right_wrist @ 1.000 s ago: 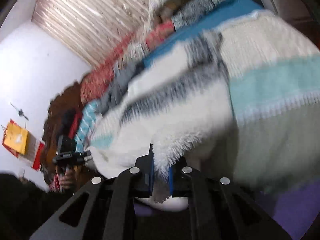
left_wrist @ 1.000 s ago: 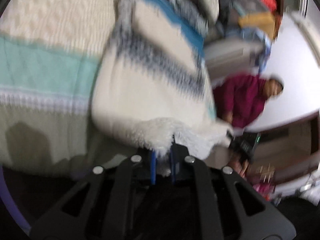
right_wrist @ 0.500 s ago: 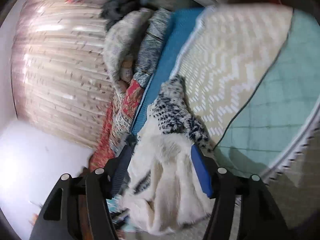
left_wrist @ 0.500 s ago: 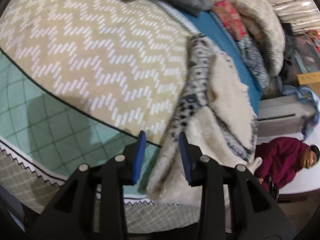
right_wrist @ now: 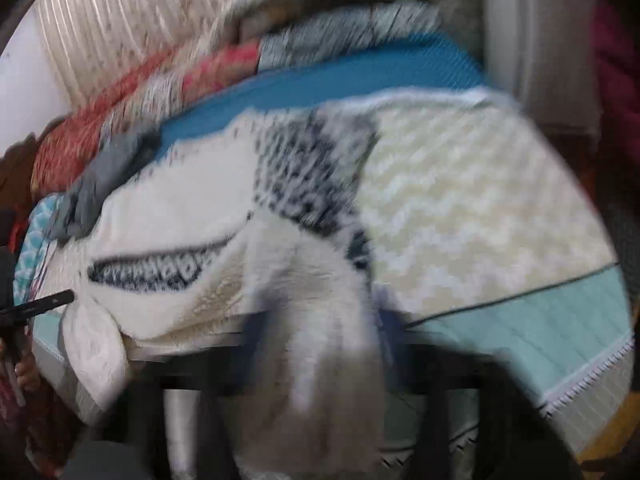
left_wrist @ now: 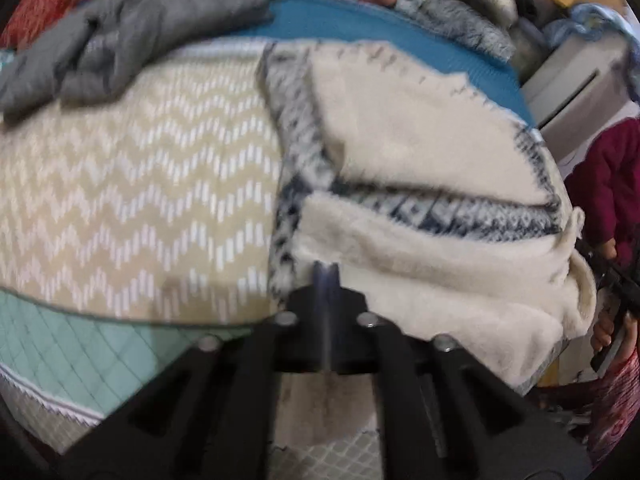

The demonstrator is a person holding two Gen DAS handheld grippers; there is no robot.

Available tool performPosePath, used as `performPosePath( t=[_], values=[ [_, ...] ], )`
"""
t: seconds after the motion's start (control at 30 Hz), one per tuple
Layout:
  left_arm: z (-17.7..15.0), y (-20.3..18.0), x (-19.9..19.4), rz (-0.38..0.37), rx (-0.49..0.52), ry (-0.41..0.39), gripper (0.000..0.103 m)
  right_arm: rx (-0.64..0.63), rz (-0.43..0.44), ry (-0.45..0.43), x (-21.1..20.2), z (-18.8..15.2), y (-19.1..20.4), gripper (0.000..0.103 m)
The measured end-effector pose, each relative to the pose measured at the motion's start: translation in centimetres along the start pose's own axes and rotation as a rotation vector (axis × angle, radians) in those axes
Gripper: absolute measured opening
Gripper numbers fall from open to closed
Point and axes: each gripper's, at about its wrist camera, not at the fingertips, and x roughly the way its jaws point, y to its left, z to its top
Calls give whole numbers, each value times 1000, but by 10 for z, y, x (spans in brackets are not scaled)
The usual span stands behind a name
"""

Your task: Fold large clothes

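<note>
Two grippers are at the near edge of the bed. The left gripper (left_wrist: pixel 326 276) is clenched tight, its blue pads pressed together right at the edge of the fleece (left_wrist: pixel 420 152), and I cannot tell if any fluff is caught between them. The right gripper (right_wrist: pixel 320 344) is closing, with a thick hanging fold of the fleece (right_wrist: pixel 312 320) between its jaws; the blur hides how hard it pinches.

That fleece is a big cream cover with a dark blue pattern band. It lies half folded on the bedspread (left_wrist: pixel 132 184), one side drooping over the edge. A grey cloth (left_wrist: pixel 132 20) sits further back.

It looks soft, fluffy and floppy, and likely a bit heavy. I think corners or the patterned hem are best to grab.

No words or labels can be read.
</note>
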Motion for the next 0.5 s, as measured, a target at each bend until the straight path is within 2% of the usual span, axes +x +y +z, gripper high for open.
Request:
performPosePath(
  t=[0.03, 0.07, 0.1, 0.13, 0.2, 0.23, 0.3, 0.37, 0.4, 0.43, 0.47, 0.5],
  values=[
    [-1, 8, -8, -16, -49, -32, 1, 80, -12, -56, -6, 4, -12, 9],
    [-2, 16, -16, -26, -84, -61, 1, 217, -6, -125, -14, 6, -35, 9],
    [-3, 30, -22, -20, -133, -81, 1, 331, 6, -151, -17, 3, -55, 9],
    [-4, 39, -22, 3, -164, -79, 1, 453, -24, -170, -18, -4, -76, 9],
    [-4, 51, -21, 67, -193, -57, 1, 510, -59, -203, -22, -17, -88, 10],
    [-4, 52, -20, 33, -196, -43, 1, 490, -51, -199, -25, -21, -85, 10],
    [-5, 48, -25, 12, -187, -51, 4, 422, -26, -170, -30, -29, -73, 12],
    [-6, 44, -27, -1, -165, -53, 16, 374, 22, -192, -43, -42, -55, 15],
    [-6, 41, -27, -6, -153, -50, 23, 340, 36, -204, -50, -45, -44, 22],
    [-6, 36, -25, -5, -149, -51, 24, 261, 33, -212, -56, -47, -26, 36],
    [-6, 35, -25, -7, -147, -54, 24, 197, 18, -212, -58, -46, -12, 45],
    [-6, 35, -25, -12, -145, -54, 25, 104, -6, -213, -60, -45, 10, 60]
  ],
)
